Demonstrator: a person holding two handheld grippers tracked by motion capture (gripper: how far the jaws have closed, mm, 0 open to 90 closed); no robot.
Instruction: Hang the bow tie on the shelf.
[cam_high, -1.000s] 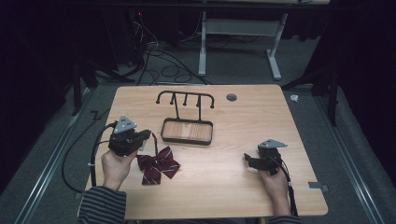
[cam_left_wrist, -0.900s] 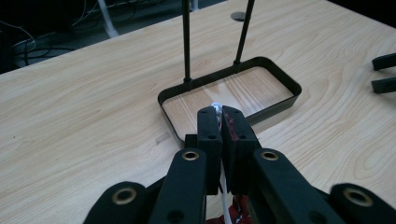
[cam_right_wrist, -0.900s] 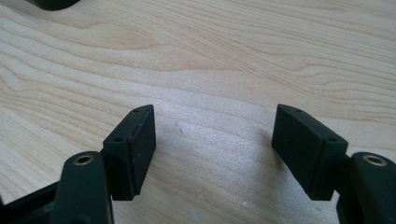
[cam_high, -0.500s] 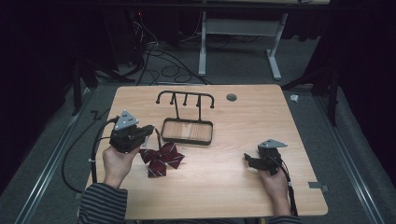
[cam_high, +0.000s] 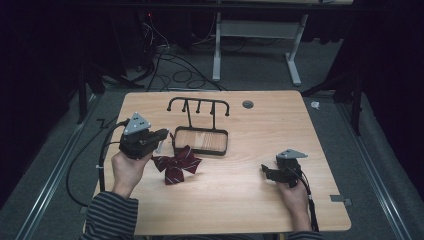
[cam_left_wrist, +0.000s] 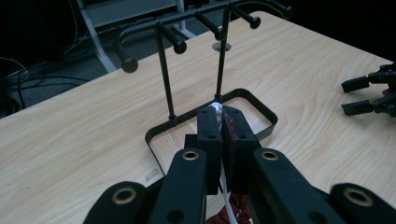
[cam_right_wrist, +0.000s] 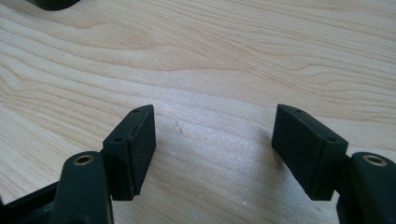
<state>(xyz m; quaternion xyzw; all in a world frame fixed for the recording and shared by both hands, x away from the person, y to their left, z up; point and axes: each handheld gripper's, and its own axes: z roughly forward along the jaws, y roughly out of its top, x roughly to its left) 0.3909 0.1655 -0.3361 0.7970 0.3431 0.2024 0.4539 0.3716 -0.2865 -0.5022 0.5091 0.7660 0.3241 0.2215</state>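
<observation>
You won't find anything to read here, honestly. There's no lettering, number, logo or sticker legible on any surface in any of the three views. Whatever print might exist is too small or too dark to make out.
</observation>
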